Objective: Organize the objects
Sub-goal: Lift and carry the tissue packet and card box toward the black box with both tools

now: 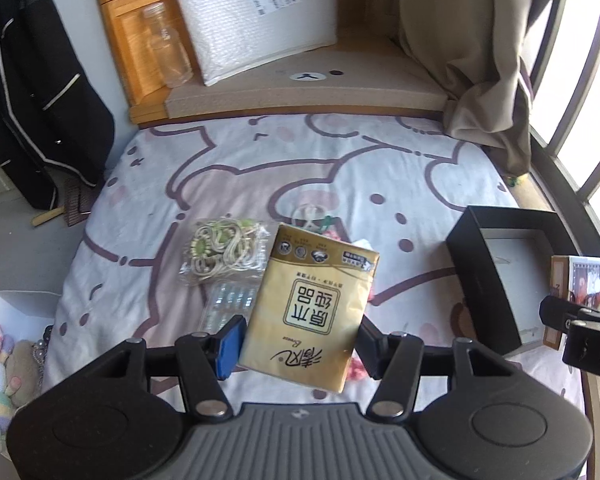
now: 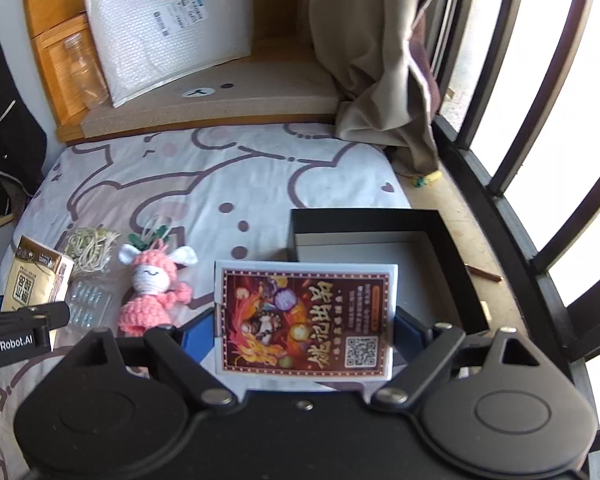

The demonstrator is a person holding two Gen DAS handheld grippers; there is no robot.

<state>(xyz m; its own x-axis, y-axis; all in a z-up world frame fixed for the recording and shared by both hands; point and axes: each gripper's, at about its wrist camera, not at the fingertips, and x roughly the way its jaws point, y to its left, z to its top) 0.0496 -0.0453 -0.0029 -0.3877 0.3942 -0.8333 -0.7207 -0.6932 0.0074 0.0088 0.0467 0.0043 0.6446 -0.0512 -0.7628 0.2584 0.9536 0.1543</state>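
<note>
Tissue pack (image 1: 312, 312) (reading 原木纯品) clamped in left hand-held gripper (image 1: 298, 346); right hand-held gripper (image 2: 304, 328) grips a QR-coded, seemingly game box (image 2: 306, 316).

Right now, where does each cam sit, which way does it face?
Left wrist: behind the left gripper, tilted down at the bed; gripper shut on the tissue pack; right gripper at the right edge.
Right wrist: behind the right gripper, tilted down; gripper holds the printed box before the black box.
Shared: tissue pack, black box, white mailer.
</note>
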